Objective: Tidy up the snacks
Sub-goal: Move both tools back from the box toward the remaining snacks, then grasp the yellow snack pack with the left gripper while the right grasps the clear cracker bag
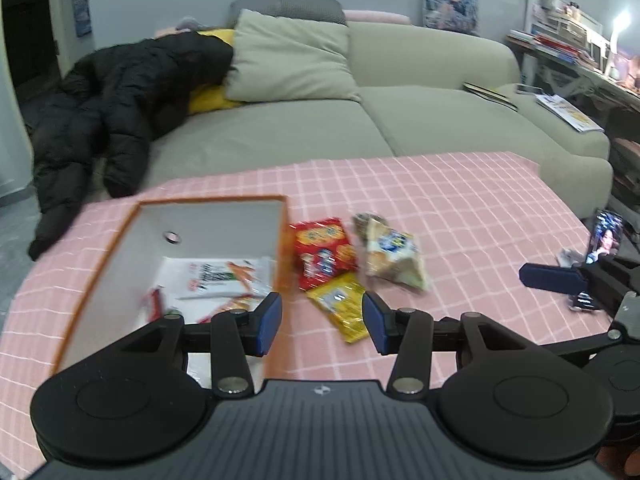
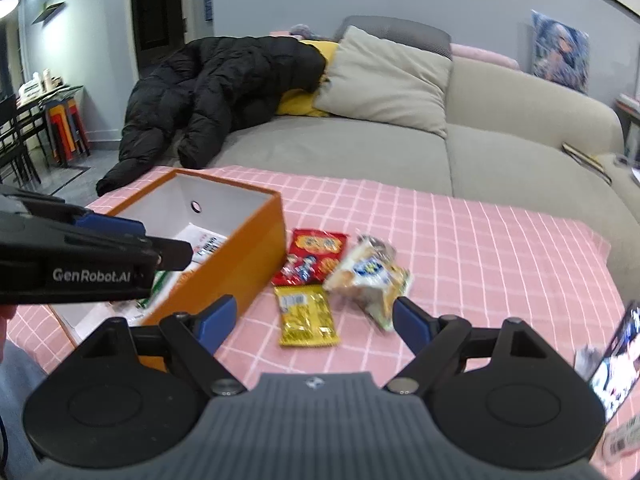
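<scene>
Tablecloth (image 2: 460, 248): woven cloth, matt, pink check. Box (image 2: 236, 256): smooth cardboard, orange outside, white inside. Snack packets (image 2: 306, 314): glossy crinkled plastic film. Sofa (image 2: 500, 152): matt fabric. Jacket (image 2: 208, 88): quilted, slight sheen.

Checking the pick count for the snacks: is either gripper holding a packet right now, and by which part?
Nothing is held. The left gripper and right gripper both have open, empty jaws above the yellow packet, which lies on the tablecloth.
</scene>
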`<action>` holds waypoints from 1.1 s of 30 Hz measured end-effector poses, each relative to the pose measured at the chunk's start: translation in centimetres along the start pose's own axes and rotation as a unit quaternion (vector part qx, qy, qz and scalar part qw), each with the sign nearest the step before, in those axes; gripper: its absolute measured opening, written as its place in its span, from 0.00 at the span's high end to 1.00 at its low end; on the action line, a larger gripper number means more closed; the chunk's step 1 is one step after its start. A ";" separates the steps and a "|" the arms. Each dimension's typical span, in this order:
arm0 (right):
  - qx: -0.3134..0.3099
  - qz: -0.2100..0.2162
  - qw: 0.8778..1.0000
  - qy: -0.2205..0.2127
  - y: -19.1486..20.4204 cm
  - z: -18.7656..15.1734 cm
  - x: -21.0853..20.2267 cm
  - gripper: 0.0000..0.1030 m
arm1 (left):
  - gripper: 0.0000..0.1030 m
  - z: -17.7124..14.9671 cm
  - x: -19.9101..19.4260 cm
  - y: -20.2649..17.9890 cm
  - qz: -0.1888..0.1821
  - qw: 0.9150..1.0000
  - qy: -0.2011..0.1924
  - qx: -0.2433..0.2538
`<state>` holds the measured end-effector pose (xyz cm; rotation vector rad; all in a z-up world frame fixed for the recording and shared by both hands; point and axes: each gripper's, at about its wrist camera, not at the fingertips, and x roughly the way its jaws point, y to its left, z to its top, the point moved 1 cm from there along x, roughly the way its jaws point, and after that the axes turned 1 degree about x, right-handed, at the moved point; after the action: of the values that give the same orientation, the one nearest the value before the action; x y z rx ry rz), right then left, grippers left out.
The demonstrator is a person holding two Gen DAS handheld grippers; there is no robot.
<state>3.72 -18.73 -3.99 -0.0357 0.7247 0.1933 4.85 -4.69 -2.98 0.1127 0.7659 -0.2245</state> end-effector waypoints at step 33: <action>-0.095 0.029 0.991 0.085 -8.5 -1.5 14.4 0.52 | 0.38 -0.5 15.0 -2.9 0.020 0.976 0.134 -0.169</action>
<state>14.84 -24.82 -14.99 -0.2141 0.8759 0.3182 14.32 -9.79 -13.84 -0.1677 1.0589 -0.0372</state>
